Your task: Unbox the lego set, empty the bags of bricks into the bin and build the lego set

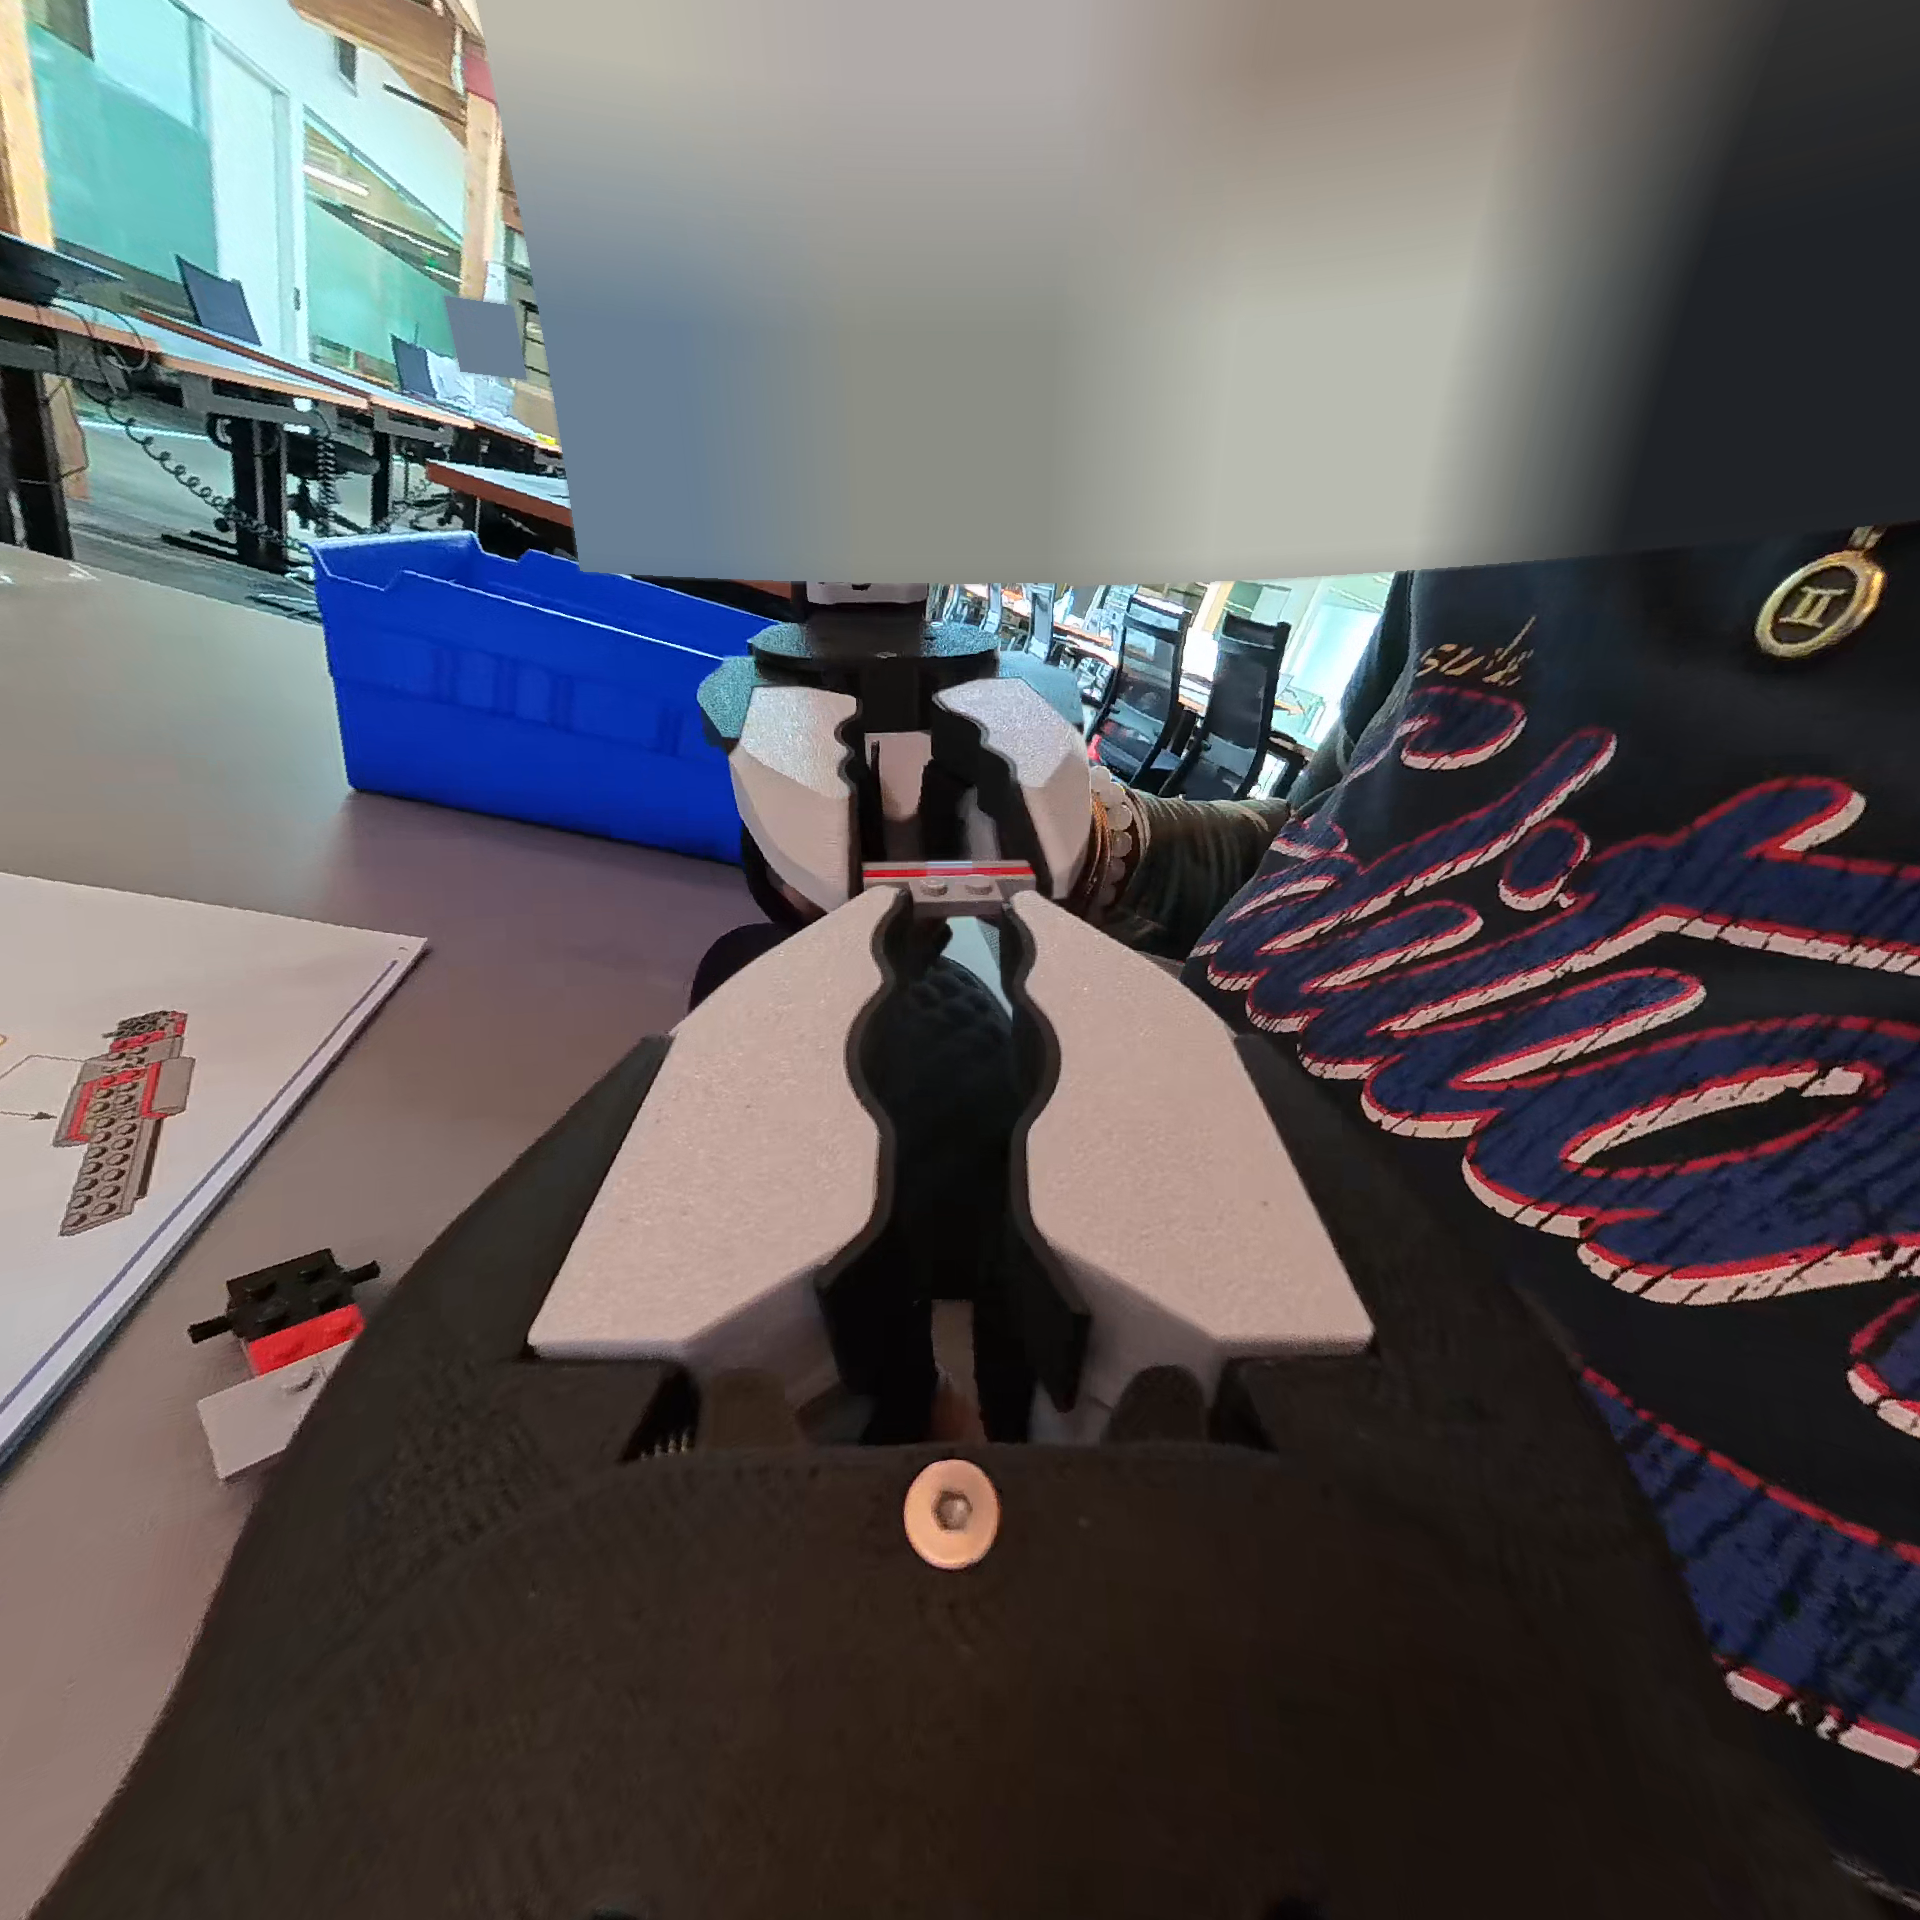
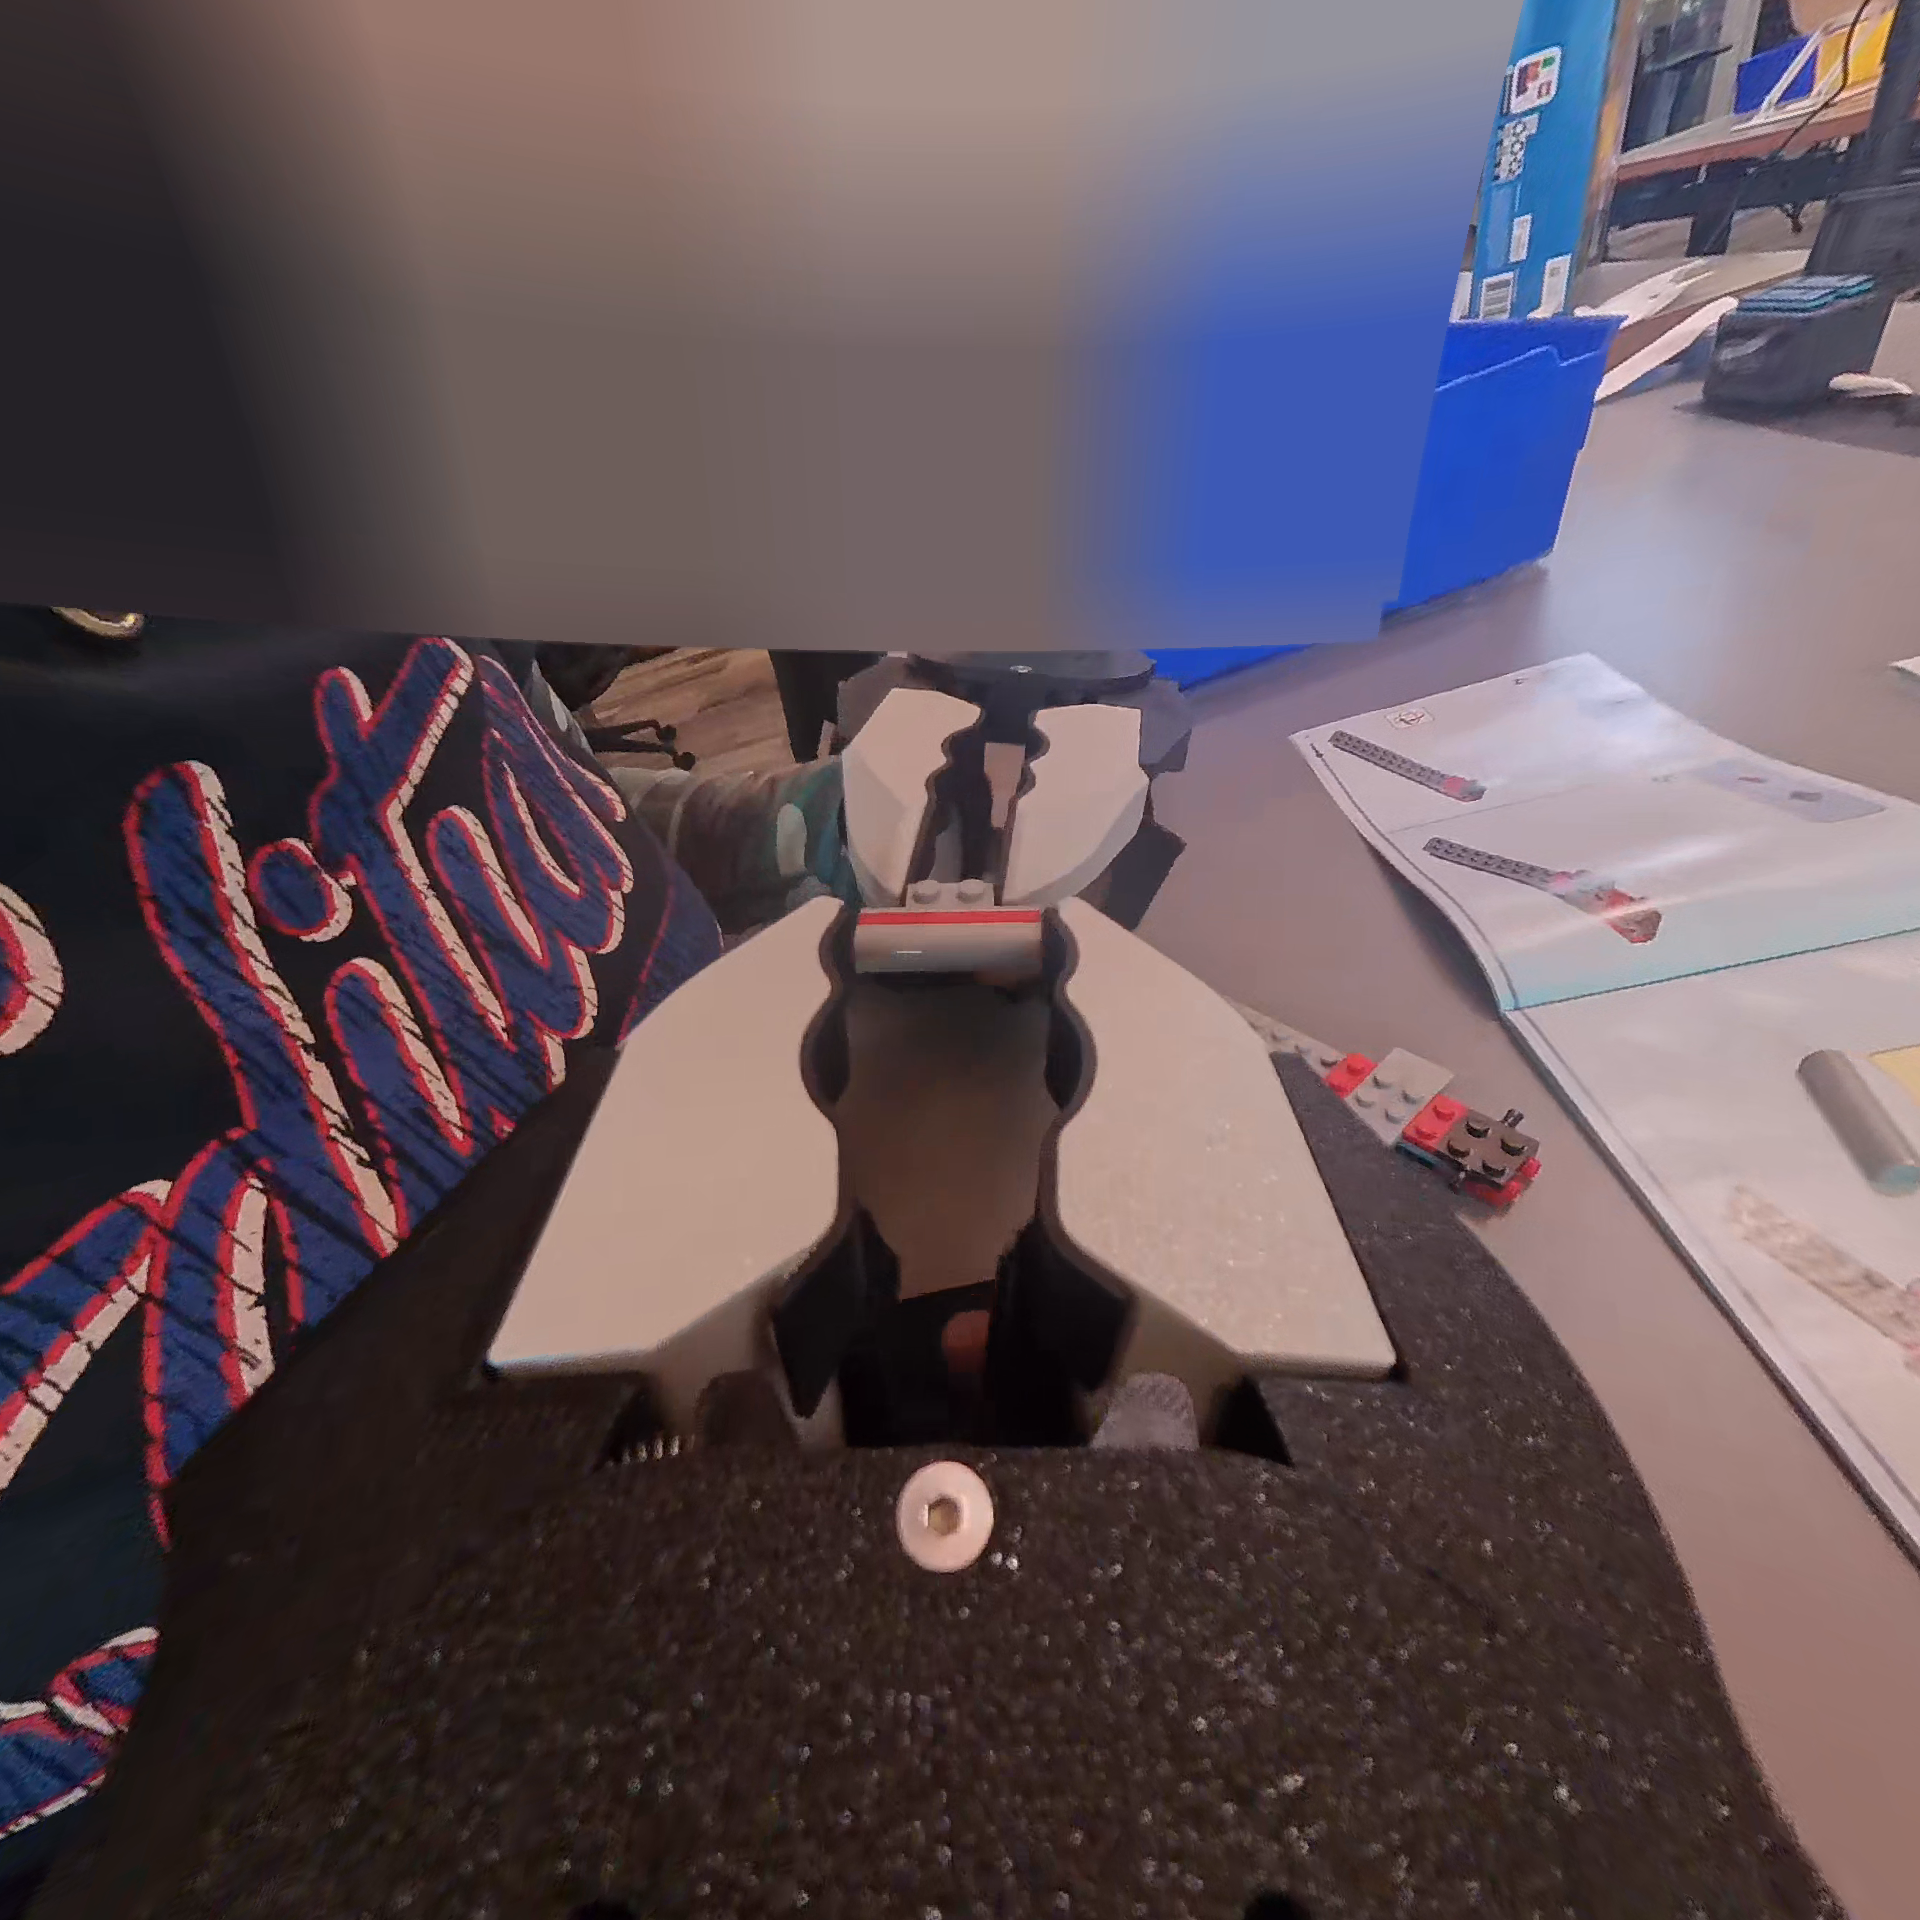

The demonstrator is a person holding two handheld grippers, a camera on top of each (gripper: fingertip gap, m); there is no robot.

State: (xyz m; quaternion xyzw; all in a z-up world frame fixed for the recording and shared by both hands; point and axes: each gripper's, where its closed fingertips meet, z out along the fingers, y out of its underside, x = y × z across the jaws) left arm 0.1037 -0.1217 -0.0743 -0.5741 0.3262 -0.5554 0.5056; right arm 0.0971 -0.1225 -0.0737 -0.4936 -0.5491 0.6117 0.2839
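Together, the two grippers meet tip to tip above the grey surface, each pointing level at the other in front of a person's dark printed shirt. The left gripper has its fingers nearly closed on a small flat grey two-stud lego plate, pinched at the very tips. The right gripper is closed to a narrow gap across a short grey lego piece with a red stripe, held crosswise between its tips; the plate touches that piece along its edge. Low to the left of the left gripper, a partly built black, red and grey lego assembly lies on the surface, just beside the open white instruction booklet. Farther ahead on that gripper's left stands the blue plastic bin. From the right gripper, the bin is ahead to the right, with a blue lego box upright behind it.
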